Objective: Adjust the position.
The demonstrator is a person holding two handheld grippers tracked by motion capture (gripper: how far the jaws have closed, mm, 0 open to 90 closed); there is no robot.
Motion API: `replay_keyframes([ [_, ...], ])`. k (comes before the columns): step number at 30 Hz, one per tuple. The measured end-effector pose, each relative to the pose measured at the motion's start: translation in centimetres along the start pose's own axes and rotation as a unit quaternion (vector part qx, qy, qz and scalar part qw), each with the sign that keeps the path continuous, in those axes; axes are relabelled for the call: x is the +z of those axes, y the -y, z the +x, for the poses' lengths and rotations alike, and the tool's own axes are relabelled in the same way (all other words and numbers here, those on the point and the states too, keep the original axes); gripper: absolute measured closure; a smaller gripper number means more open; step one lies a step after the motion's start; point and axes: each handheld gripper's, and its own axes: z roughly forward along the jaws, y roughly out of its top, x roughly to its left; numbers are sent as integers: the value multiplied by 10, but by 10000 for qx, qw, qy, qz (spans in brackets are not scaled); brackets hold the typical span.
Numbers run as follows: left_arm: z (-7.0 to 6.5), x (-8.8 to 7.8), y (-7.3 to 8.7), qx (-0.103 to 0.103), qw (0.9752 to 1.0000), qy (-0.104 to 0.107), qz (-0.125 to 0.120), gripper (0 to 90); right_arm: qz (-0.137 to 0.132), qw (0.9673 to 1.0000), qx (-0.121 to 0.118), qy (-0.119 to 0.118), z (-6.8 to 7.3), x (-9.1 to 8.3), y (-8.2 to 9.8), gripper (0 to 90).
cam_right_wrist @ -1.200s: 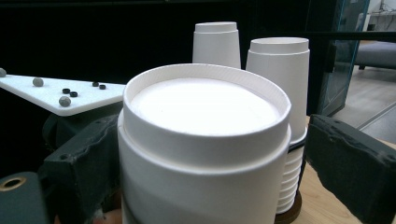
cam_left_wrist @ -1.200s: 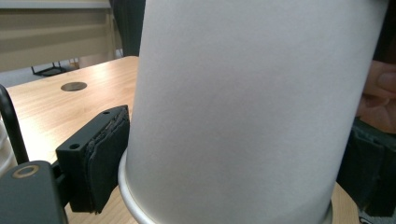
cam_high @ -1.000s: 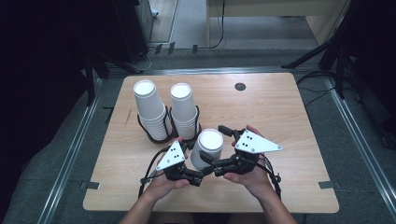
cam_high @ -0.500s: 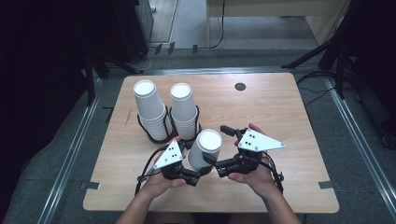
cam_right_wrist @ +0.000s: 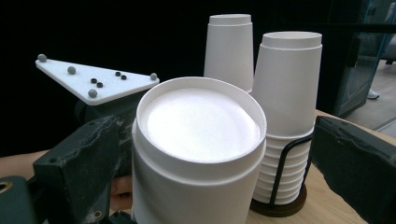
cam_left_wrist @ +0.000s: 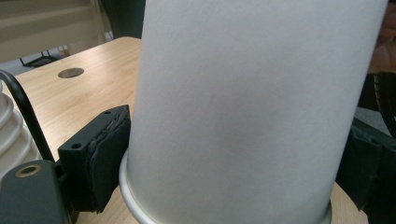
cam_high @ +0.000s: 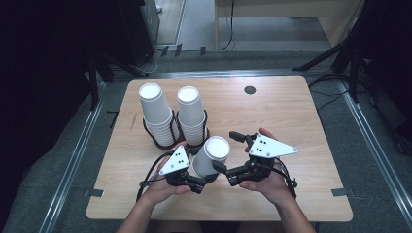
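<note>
On table: 2 cup stacks in racks, 1 cup in left gripper; right gripper wide, w/o grip.

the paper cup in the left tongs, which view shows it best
The right gripper view: the paper cup stands upside down, its base and ridged rim plain. The left gripper view shows its blank wall between the pads. The high view shows it small near two racked stacks.

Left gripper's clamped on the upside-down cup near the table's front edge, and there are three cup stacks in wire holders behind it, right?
Not three: the high view shows two cup stacks in wire holders. The rest holds: the left gripper is clamped on the upside-down cup near the table's front edge.
</note>
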Motion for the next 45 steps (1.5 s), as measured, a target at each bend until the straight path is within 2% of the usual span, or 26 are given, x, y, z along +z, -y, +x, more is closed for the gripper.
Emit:
replay_keyframes([
  [19, 8, -7, 3, 251, 9991, -5, 342, 87, 380, 9984, -176, -391, 0, 1, 4, 28],
  [26, 5, -5, 5, 477, 9972, 30, 569, 87, 585, 9968, -187, -517, 0, 4, 7, 28],
  [31, 4, -4, 5, 520, 9967, 32, 622, 87, 693, 9958, -194, -562, -1, 5, 10, 28],
  [39, 3, -3, 6, 685, 9945, 23, 791, 88, 836, 9941, -121, -679, -6, 7, 14, 36],
  [45, 0, -2, 6, 864, 9918, 15, 941, 88, 1024, 9916, -171, -776, -6, 10, 18, 43],
])
